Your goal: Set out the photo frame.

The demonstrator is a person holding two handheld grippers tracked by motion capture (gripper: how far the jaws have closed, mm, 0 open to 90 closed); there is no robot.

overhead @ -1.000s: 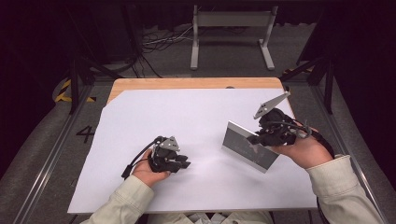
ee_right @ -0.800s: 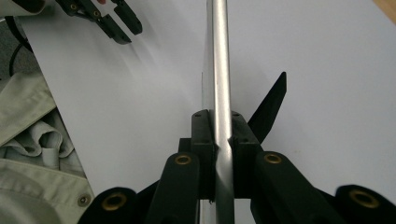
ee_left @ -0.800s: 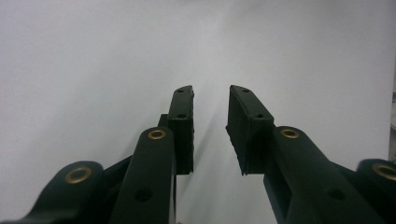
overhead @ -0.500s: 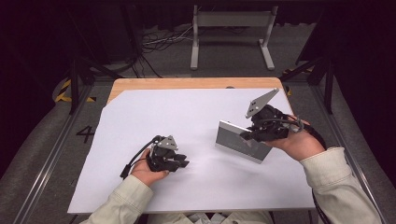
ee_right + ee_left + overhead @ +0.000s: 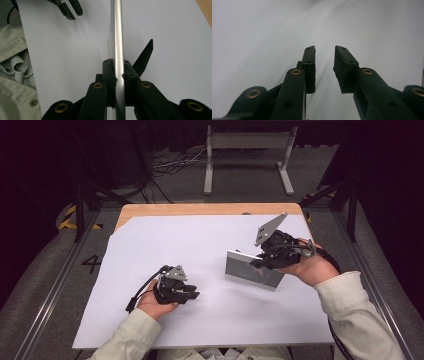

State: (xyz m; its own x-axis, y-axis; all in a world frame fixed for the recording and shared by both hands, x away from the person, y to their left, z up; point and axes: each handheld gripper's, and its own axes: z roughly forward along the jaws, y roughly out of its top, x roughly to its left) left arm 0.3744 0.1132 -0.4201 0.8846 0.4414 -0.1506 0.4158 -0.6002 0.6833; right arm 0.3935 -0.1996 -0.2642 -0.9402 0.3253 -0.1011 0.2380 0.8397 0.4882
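Note:
A flat silver metal plate (image 5: 245, 269) stands on its long edge right of the middle of the white sheet (image 5: 200, 240). My right gripper (image 5: 261, 263) is shut on it from the right. In the right gripper view both pads clamp the plate's thin edge (image 5: 117, 30), and a black pointed piece (image 5: 145, 57) sticks out beside it. My left gripper (image 5: 194, 295) rests low at the front left of the sheet and points right. Its jaws stand apart with only white sheet between them (image 5: 325, 67). The left gripper (image 5: 71, 8) also shows at the top left of the right gripper view.
The white sheet covers a wooden table (image 5: 200, 209). Metal rails (image 5: 55, 290) run along both sides. On the floor beyond the table are a grey metal stand (image 5: 249, 150) and cables (image 5: 170, 162). A beige sleeve (image 5: 15, 65) lies near the sheet's edge.
My right hand has carried the plate a little to the left, toward the middle of the sheet. The left hand and its gripper have stayed where they were.

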